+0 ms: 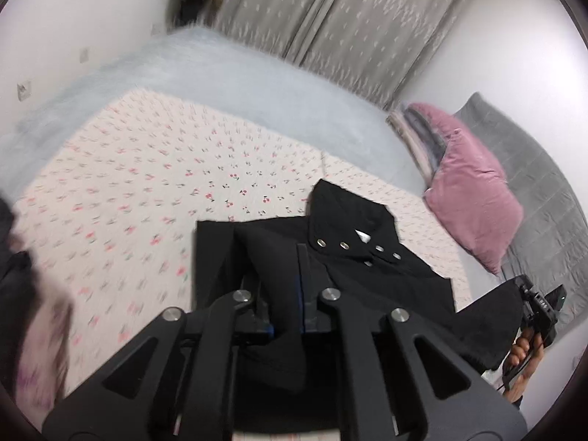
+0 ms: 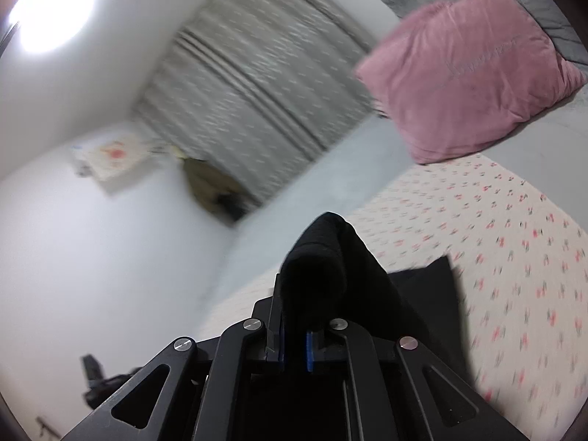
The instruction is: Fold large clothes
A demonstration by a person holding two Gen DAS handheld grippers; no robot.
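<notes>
Both grippers — left [image 1: 284,294], right [image 2: 294,316] — each clenched on the black garment [image 1: 367,275], draped forward.

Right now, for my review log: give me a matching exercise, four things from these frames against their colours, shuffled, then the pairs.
Things:
1. garment held in both claws
2. pillow
3. curtain
4. bedsheet

Colours:
A. pink
B. white with a cherry print
C. black
D. grey, patterned

Pairs: 1-C, 2-A, 3-D, 4-B
</notes>
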